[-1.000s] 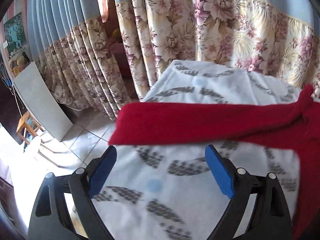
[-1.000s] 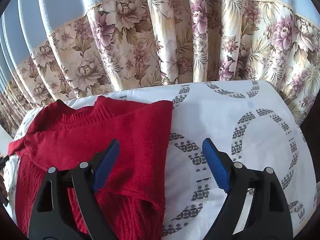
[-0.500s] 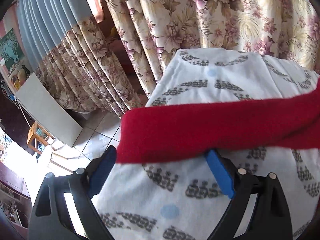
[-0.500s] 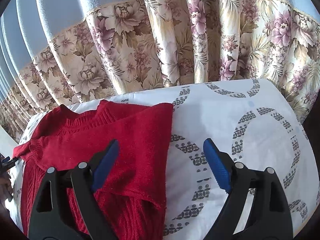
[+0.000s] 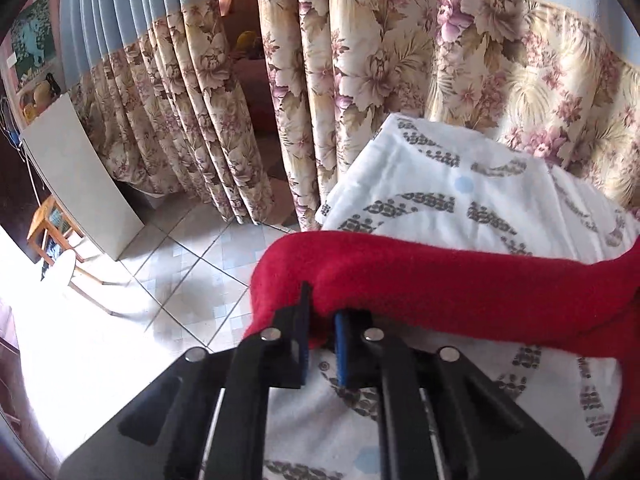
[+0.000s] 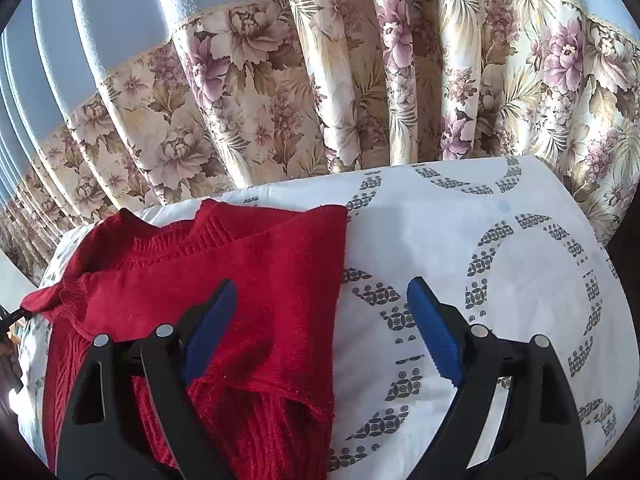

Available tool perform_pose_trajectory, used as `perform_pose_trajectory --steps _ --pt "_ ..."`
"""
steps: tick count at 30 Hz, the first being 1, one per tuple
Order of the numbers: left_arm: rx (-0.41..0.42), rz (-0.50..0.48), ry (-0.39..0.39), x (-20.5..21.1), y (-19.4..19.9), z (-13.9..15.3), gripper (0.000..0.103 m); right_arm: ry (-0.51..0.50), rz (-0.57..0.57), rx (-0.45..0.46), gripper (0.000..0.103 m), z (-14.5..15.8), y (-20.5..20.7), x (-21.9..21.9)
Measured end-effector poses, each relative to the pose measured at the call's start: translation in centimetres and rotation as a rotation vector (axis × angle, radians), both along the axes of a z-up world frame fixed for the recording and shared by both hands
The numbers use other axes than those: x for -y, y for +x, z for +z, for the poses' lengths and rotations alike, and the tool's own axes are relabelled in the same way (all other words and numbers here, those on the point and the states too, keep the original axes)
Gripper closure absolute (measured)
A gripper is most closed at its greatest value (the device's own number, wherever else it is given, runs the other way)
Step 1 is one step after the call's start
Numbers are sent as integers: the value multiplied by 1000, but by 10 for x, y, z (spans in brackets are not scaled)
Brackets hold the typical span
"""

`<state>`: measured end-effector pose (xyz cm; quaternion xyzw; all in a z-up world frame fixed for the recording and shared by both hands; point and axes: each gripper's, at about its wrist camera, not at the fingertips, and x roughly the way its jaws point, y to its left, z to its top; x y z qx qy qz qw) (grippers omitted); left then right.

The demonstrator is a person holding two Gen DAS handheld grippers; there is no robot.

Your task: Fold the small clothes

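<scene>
A small red knitted sweater [image 6: 224,280] lies on a white patterned cloth [image 6: 500,240], its right sleeve folded over the body. Its left sleeve [image 5: 440,280] stretches out across the cloth in the left wrist view, and my left gripper [image 5: 320,320] is shut on the sleeve's cuff end, lifting it slightly. My right gripper [image 6: 320,320] hovers open over the sweater's right edge; its left finger [image 6: 208,320] is above the red knit and its right finger [image 6: 432,328] above bare cloth. The tip of the left gripper shows at the far left edge [image 6: 10,316] of the right wrist view, pinching the cuff.
Floral curtains [image 6: 320,100] hang close behind the covered surface. To the left of it the tiled floor [image 5: 180,272] drops away, with a leaning white board [image 5: 80,176] and a wooden stool [image 5: 52,220] beyond. The cloth's right half [image 6: 520,300] has nothing lying on it.
My left gripper moved up to the red sleeve's end and shut on the cuff; it was open before. The right gripper has stayed open and barely shifted.
</scene>
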<state>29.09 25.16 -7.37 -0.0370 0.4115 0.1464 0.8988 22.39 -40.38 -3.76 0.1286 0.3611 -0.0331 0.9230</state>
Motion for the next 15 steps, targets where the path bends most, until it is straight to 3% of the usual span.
perform_pose_trajectory --steps 6,11,13,15 --pt "-50 -60 -112 12 -12 29 94 13 18 17 15 8 -2 -4" --pt "-92 -225 -143 57 -40 51 94 21 35 26 15 12 -4 -8" --pt "-64 -265 -189 72 -51 63 94 26 40 33 15 15 -5 -9" --pt "-43 -323 -294 92 -58 76 94 28 46 39 15 17 -6 -11"
